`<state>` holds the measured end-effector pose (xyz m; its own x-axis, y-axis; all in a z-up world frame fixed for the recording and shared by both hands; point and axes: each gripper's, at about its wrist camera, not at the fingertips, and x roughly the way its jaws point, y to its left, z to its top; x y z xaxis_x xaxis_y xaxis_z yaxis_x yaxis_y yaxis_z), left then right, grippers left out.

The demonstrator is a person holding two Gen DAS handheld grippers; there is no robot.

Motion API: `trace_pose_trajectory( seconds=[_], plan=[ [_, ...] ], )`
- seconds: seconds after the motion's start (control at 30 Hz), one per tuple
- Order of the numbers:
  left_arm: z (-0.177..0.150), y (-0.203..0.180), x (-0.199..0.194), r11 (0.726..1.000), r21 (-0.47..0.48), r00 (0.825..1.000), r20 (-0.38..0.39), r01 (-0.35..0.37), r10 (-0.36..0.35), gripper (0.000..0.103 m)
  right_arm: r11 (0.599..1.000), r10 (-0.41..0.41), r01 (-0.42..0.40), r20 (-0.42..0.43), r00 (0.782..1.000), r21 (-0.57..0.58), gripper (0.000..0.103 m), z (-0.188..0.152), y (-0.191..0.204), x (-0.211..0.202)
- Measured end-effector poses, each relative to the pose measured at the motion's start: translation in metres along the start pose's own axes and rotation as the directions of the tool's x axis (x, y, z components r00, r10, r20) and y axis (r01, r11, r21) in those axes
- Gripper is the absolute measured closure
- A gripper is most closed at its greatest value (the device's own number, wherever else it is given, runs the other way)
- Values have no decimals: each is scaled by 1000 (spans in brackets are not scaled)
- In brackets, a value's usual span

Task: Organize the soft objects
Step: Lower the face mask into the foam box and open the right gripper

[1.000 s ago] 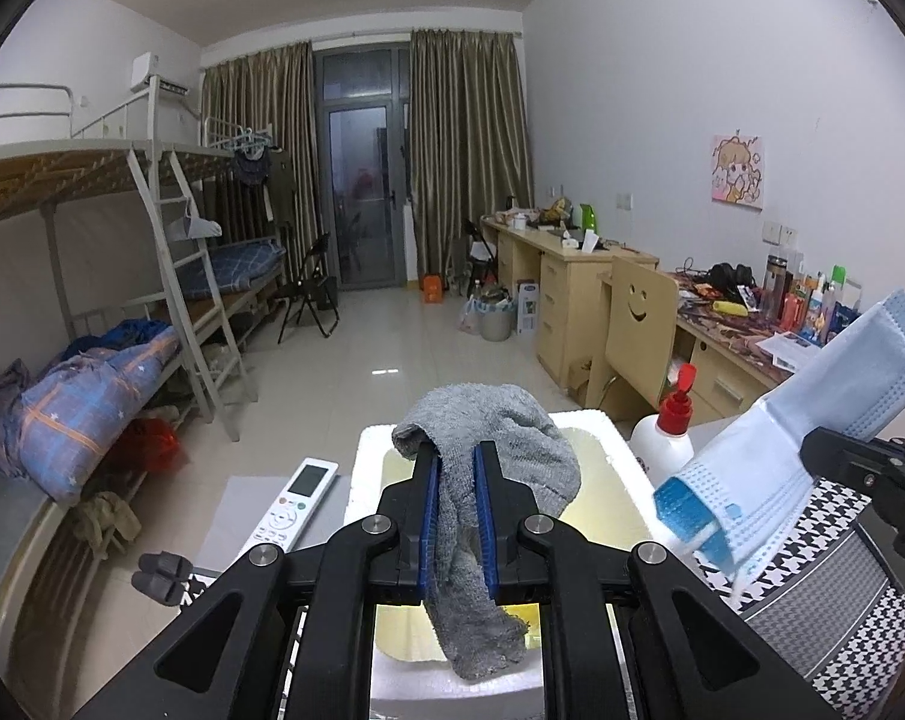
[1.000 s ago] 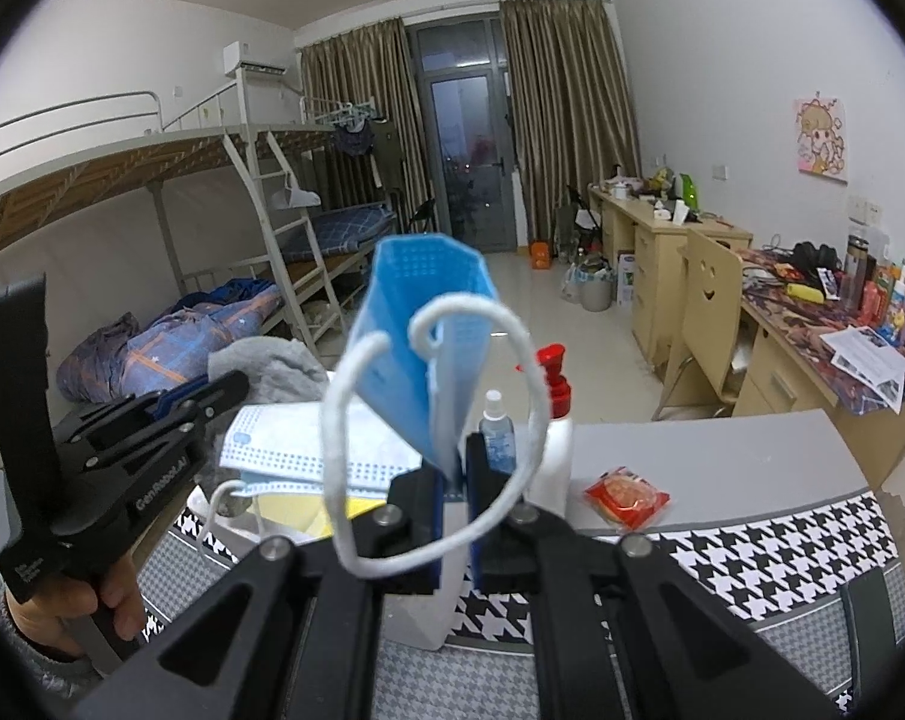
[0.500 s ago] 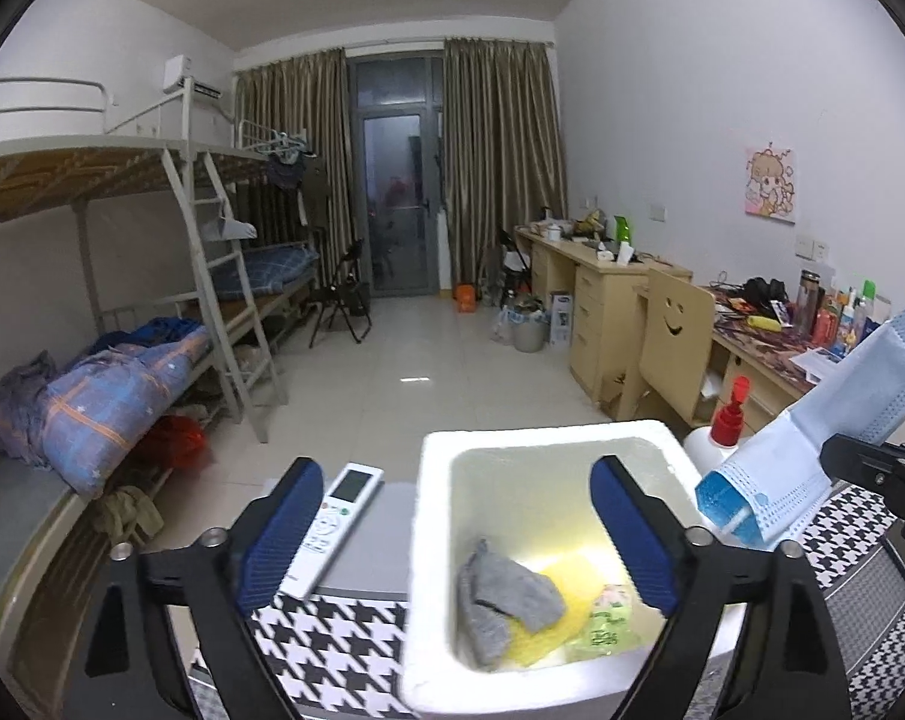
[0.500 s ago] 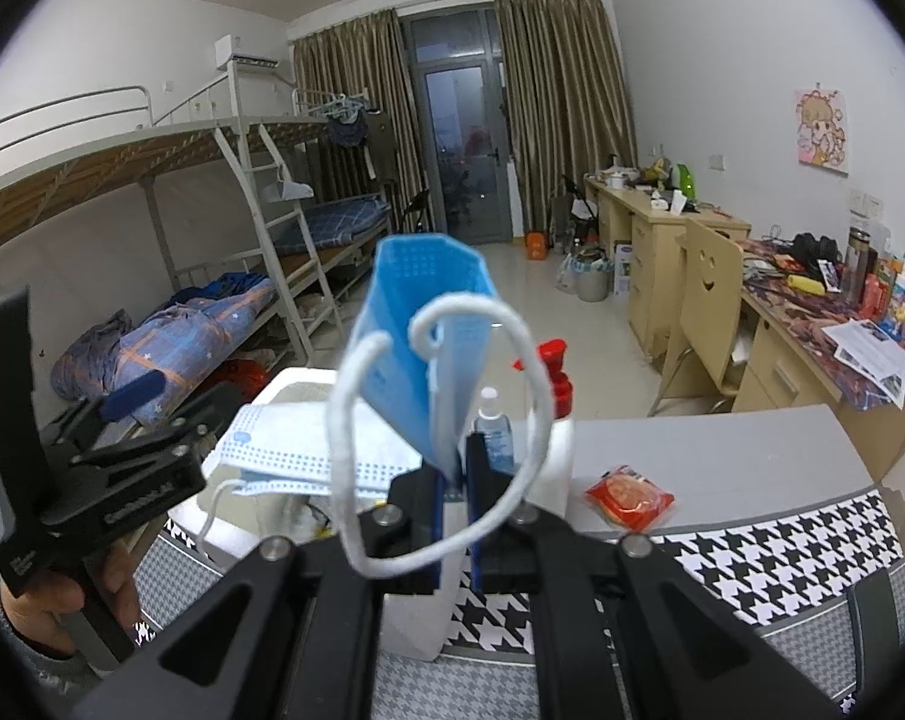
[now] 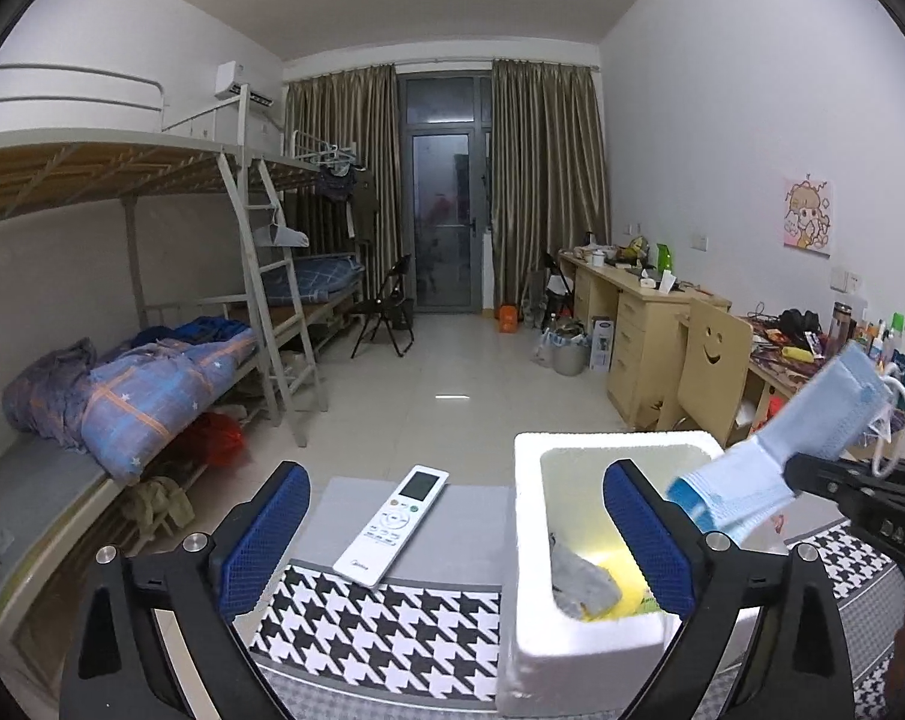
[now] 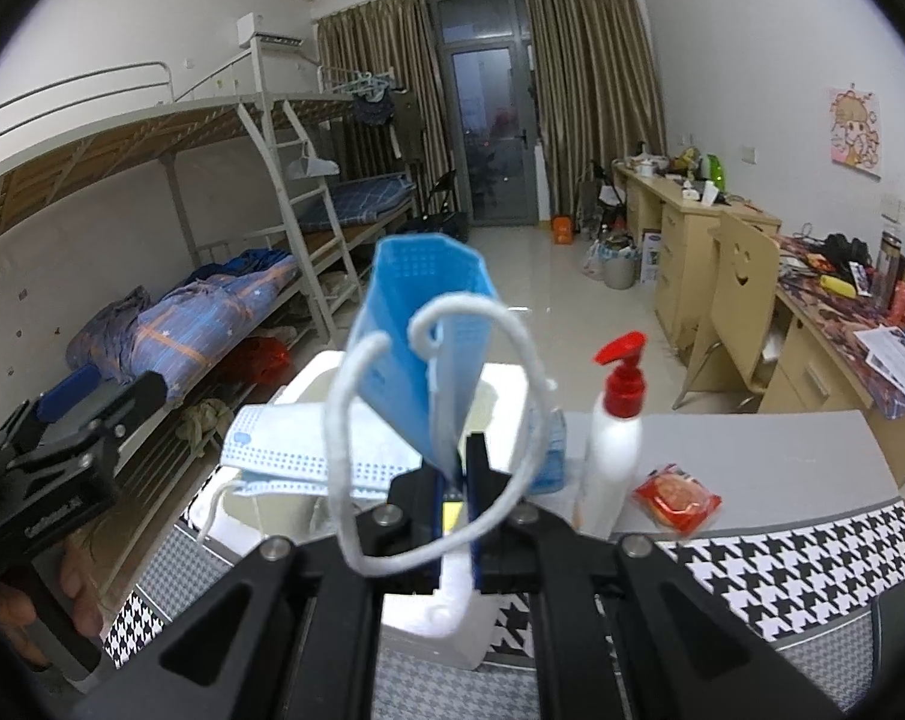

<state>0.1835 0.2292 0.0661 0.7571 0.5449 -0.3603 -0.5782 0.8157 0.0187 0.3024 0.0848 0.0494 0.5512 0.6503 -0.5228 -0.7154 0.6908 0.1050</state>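
Left tongs (image 5: pixel 452 531) opening wide, empty; grey cloth (image 5: pixel 581 579) just dropped into foam box (image 5: pixel 527 540). Right tongs (image 6: pixel 455 480) clamped on face masks (image 6: pixel 422 336), likely next in.

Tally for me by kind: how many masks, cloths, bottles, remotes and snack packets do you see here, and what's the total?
masks: 2
cloths: 1
bottles: 2
remotes: 1
snack packets: 1
total: 7
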Motion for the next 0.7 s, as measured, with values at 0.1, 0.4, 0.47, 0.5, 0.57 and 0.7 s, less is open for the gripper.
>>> trace_pose_trajectory(
  seconds=[0.1, 0.4, 0.47, 0.5, 0.57, 0.7],
  plan=[
    [-3, 1, -4, 1000, 17, 1000, 5, -4, 4, 4, 1000, 7, -7, -11, 1000, -4, 94, 0, 5, 6],
    [-9, 17, -8, 1000, -10, 1000, 1, -7, 7, 4, 1000, 25, -26, -55, 998, -7, 94, 2, 13, 24],
    [-10, 19, -7, 1000, -11, 1000, -1, -7, 7, 4, 1000, 27, -28, -68, 997, -11, 94, 2, 16, 28],
    [-10, 19, -7, 1000, -11, 1000, -2, -7, 6, 4, 1000, 27, -28, -74, 997, -12, 94, 2, 18, 30],
    [-12, 19, -7, 1000, -7, 1000, -7, -4, 4, 4, 999, 31, -32, -88, 996, -14, 94, 1, 20, 33],
    [-14, 21, -7, 1000, -9, 1000, -13, 2, -2, 4, 999, 30, -32, -115, 993, -17, 94, 0, 23, 41]
  ],
)
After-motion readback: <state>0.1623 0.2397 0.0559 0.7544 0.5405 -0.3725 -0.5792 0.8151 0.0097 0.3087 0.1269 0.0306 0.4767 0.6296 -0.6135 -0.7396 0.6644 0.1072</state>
